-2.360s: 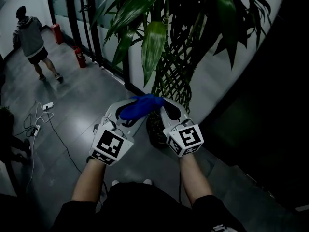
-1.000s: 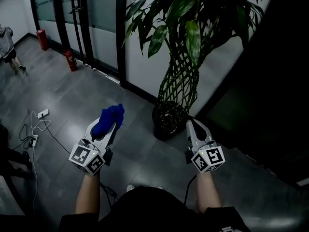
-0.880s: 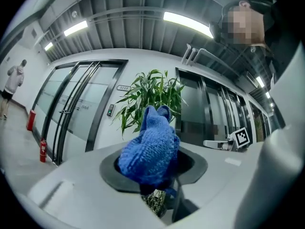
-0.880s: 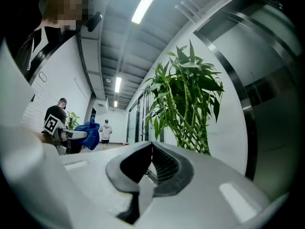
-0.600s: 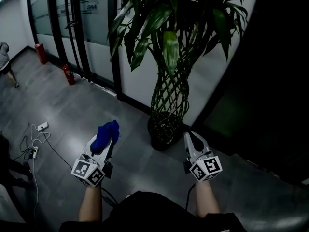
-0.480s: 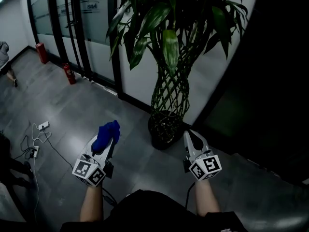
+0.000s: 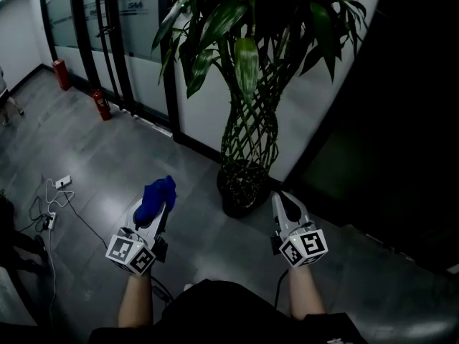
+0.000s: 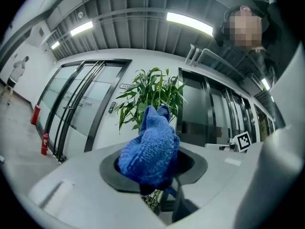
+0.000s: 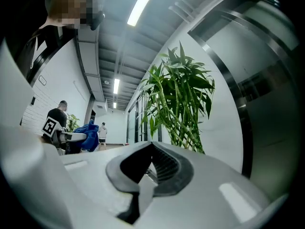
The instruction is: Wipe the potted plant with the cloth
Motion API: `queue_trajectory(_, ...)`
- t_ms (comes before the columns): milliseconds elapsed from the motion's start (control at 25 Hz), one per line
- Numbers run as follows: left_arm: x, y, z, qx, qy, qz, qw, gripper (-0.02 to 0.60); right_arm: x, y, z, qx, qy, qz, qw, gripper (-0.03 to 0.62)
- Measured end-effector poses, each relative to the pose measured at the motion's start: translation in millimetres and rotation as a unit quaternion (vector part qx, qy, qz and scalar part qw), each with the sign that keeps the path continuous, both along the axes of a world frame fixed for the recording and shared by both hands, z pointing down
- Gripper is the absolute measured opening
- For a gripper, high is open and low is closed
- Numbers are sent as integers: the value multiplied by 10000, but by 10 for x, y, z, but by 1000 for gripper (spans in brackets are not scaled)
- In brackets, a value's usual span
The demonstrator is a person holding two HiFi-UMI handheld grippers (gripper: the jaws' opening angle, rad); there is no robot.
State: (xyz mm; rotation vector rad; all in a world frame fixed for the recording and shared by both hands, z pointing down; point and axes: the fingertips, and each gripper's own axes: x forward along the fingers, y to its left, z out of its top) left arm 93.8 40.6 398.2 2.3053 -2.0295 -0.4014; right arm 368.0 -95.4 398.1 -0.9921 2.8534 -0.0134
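Head view has me standing over a grey floor [image 7: 100,149] with the potted plant [image 7: 247,131] straight ahead. Its braided stems rise out of a dark pot [image 7: 242,192] by the wall, and the leaves [image 7: 208,20] fan out high above. My left hand-held gripper [image 7: 154,208] is pinching the blue cloth [image 7: 158,193]. The left gripper view confirms this: the knitted bundle is bunched between the jaws and pokes up past them. The cloth sits low and to the left of the pot, well apart from any leaf. My right hand-held gripper [image 7: 282,205] hangs just right of the pot, and the right gripper view shows its 2 jaws pressed together with nothing between them. I judge the step in hand to be the approach, since the cloth is gripped but no wiping has begun. The next move calls for raising the left hand-held gripper up and to the right towards the foliage. The long pale leaf [image 7: 246,59] drooping in the middle looks like the nearest target. I would lay the cloth against its upper face and stroke from stem to tip. The leaves look thin and will likely bend away, so the right hand-held gripper probably needs to spread and steady 1 leaf from beneath, and I would keep the pressure light.
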Motion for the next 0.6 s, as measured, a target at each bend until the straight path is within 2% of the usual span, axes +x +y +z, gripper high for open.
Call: queue_trajectory(600, 97, 42, 37, -30, -8, 119, 9999, 155, 91, 122, 117, -121, 64, 103, 9999, 3)
